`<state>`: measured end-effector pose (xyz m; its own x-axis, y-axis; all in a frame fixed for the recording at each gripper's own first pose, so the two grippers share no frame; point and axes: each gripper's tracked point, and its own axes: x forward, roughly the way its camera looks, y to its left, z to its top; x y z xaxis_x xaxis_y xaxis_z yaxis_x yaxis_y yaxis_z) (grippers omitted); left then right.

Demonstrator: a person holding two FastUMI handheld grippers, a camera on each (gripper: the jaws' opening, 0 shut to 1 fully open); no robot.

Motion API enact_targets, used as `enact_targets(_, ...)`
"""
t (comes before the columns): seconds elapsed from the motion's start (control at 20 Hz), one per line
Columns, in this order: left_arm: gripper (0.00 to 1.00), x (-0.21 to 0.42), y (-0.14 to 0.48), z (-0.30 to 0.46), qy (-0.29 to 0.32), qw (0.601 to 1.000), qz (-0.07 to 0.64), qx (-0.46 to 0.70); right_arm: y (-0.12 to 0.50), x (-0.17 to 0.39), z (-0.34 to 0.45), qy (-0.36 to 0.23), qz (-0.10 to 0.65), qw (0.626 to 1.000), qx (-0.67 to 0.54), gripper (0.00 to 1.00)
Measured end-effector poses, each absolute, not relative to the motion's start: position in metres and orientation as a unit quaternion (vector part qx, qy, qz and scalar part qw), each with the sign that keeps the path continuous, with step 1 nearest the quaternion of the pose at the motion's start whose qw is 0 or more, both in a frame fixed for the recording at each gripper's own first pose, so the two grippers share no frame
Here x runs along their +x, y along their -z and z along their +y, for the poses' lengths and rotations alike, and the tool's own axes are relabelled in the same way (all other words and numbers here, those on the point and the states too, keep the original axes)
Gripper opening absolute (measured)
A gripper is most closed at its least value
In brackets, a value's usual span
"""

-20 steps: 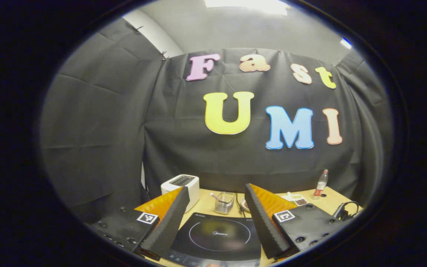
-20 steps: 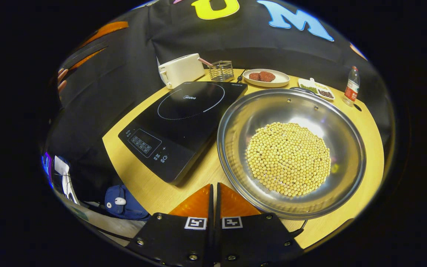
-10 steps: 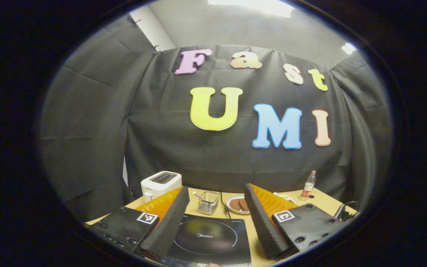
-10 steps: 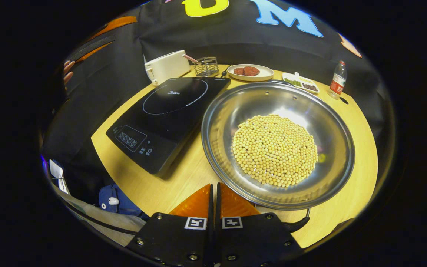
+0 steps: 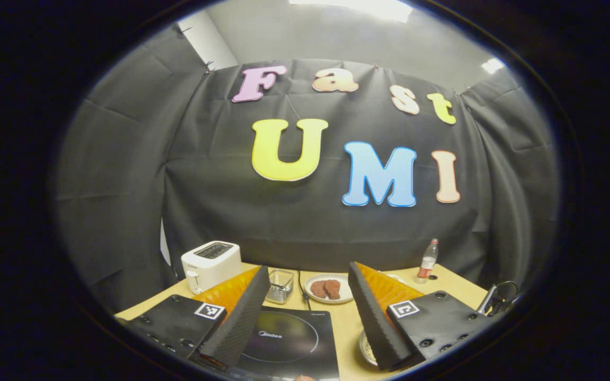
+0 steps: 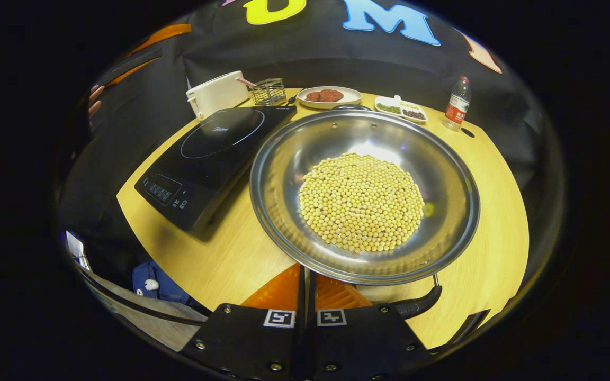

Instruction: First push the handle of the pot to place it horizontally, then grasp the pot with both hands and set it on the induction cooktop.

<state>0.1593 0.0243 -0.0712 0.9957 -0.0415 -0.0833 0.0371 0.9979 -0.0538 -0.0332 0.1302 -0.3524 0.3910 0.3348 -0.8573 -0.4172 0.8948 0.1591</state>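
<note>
A wide steel pot (image 6: pixel 363 196) holding a heap of yellow soybeans (image 6: pixel 360 201) stands on the wooden table, right of the black induction cooktop (image 6: pixel 209 153). Its black handle (image 6: pixel 416 306) sticks out at the near rim. My right gripper (image 6: pixel 306 270) is shut and empty, its tips at the pot's near rim, just left of the handle. My left gripper (image 5: pixel 309 270) is open and held above the table, with the cooktop (image 5: pixel 284 341) below it and a sliver of the pot (image 5: pixel 367 349) by its right finger. In the right gripper view the left gripper (image 6: pixel 135 50) hangs at the far left.
Along the table's back edge stand a white toaster (image 6: pixel 216 92), a wire basket (image 6: pixel 268 91), a plate of meat patties (image 6: pixel 329 96), a small divided dish (image 6: pixel 403 107) and a bottle (image 6: pixel 456 103). A blue bag (image 6: pixel 149 278) lies on the floor. A cable (image 5: pixel 498 296) sits at the table's right.
My right gripper has slid right along the pot's near rim, and the handle has come into sight beside it. The left gripper has shifted right; the pot's rim now shows.
</note>
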Motion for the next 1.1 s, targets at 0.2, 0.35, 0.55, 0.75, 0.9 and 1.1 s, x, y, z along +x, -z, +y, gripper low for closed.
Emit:
enact_targets(0.2, 0.94, 0.164, 0.069, 0.002, 0.011, 0.999, 0.04, -0.027, 0.356, -0.033, 0.107, -0.235, 0.511, 0.826, -0.049, 0.01)
enact_targets(0.35, 0.94, 0.163, 0.067, -0.015, 0.004, 0.999, 0.039, -0.023, 0.355, -0.03, 0.089, -0.245, 0.513, 0.82, -0.059, 0.01)
enact_targets(0.55, 0.94, 0.165, 0.065, -0.037, 0.0, 0.999, 0.037, -0.019, 0.358, -0.024, 0.064, -0.247, 0.519, 0.816, -0.064, 0.01)
enact_targets(0.75, 0.97, 0.17, 0.059, -0.051, -0.006, 0.999, 0.033, -0.02, 0.36, -0.015, 0.038, -0.24, 0.522, 0.815, -0.071, 0.01)
enact_targets(0.9, 0.94, 0.173, 0.059, -0.061, -0.009, 0.999, 0.032, -0.017, 0.362, -0.008, 0.019, -0.232, 0.524, 0.816, -0.074, 0.01)
enact_targets(1.1, 0.99, 0.175, 0.058, -0.07, -0.011, 0.999, 0.033, -0.014, 0.365, 0.004, -0.001, -0.22, 0.523, 0.82, -0.076, 0.01)
